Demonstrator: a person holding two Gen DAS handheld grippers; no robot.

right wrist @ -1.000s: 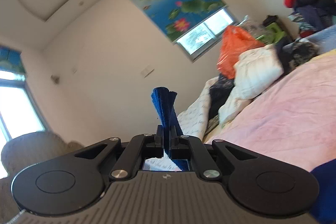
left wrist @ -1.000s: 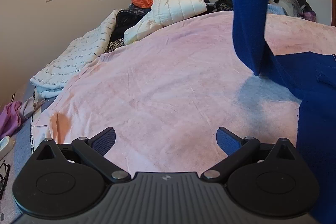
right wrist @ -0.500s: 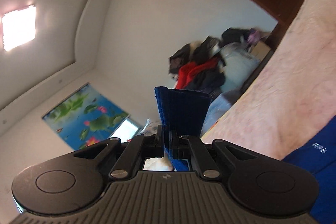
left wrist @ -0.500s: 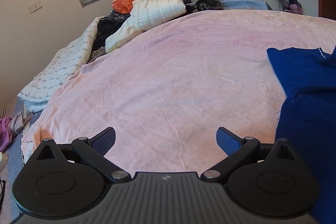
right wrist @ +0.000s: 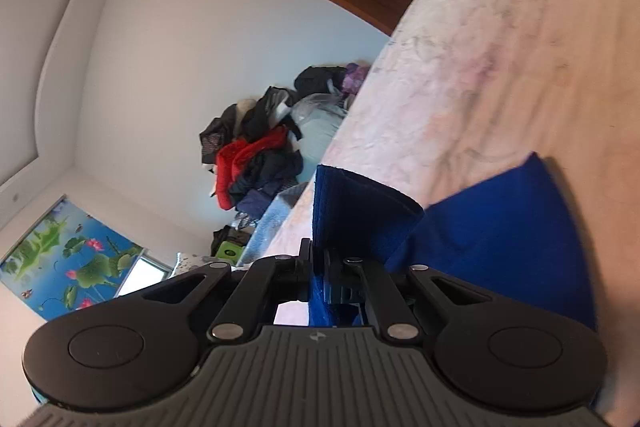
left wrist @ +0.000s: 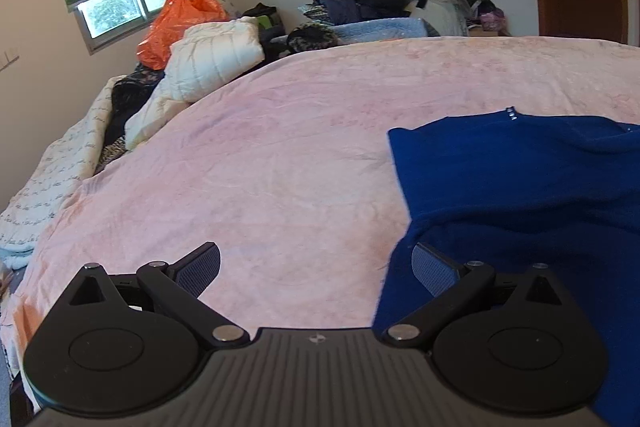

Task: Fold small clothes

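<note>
Presently: one deep-blue fleece garment (left wrist: 520, 187), lying flat on the pink quilted bedspread (left wrist: 280, 155), evidently spread for folding. Right claw (right wrist: 318, 267) pinched tight on a doubled blue edge, probably carrying it across as a fold. Left claw (left wrist: 316, 267) spread wide, empty, its right pad at the garment's near edge.

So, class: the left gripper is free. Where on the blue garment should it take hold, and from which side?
Probably the near left corner of the blue garment, approached from the bare pink bedspread. That edge lies loose beside the open left gripper; the right gripper already pinches another fold.
</note>
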